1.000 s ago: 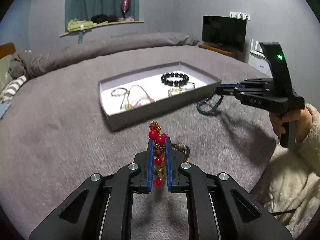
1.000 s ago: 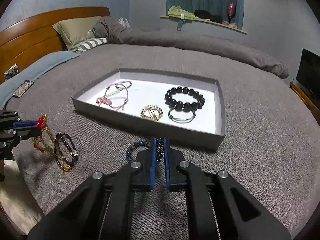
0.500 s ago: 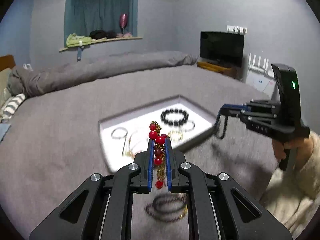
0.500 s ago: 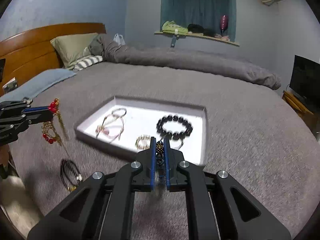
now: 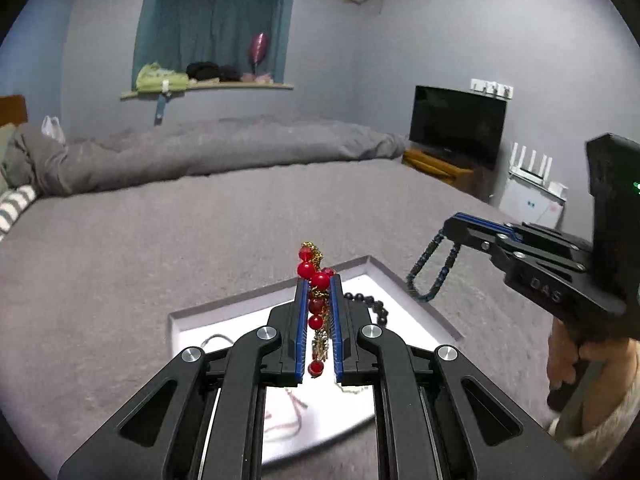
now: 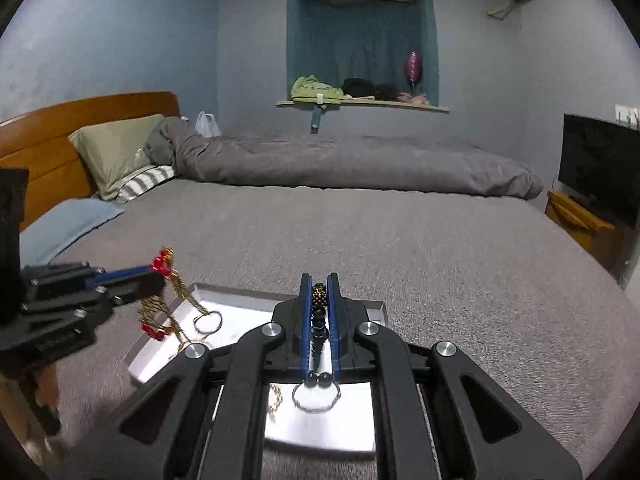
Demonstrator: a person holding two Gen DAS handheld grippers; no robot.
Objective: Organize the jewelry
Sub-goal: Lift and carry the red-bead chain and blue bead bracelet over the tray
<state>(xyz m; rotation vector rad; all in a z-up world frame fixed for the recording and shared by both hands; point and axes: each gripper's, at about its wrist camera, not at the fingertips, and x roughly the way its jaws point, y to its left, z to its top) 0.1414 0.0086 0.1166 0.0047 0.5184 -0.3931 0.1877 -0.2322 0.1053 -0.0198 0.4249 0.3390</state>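
Left gripper [image 5: 318, 284] is clamped on a red-bead and gold-chain bracelet [image 5: 314, 280] dangling over the white tray [image 5: 200, 312] beneath it. Right gripper [image 6: 319, 280] pinches a dark blue beaded bracelet [image 5: 430, 272], hanging past the tray's right edge, above the grey bedspread [image 6: 400, 232].

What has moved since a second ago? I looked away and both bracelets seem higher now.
Both grippers have risen off the bed and moved toward the tray. The left gripper lifted the red bead chain clear of the blanket; the right gripper lifted the dark bead bracelet, which now hangs free beside the tray. Unchanged: both grips stay shut, nothing released, and the tray's jewelry is in place.
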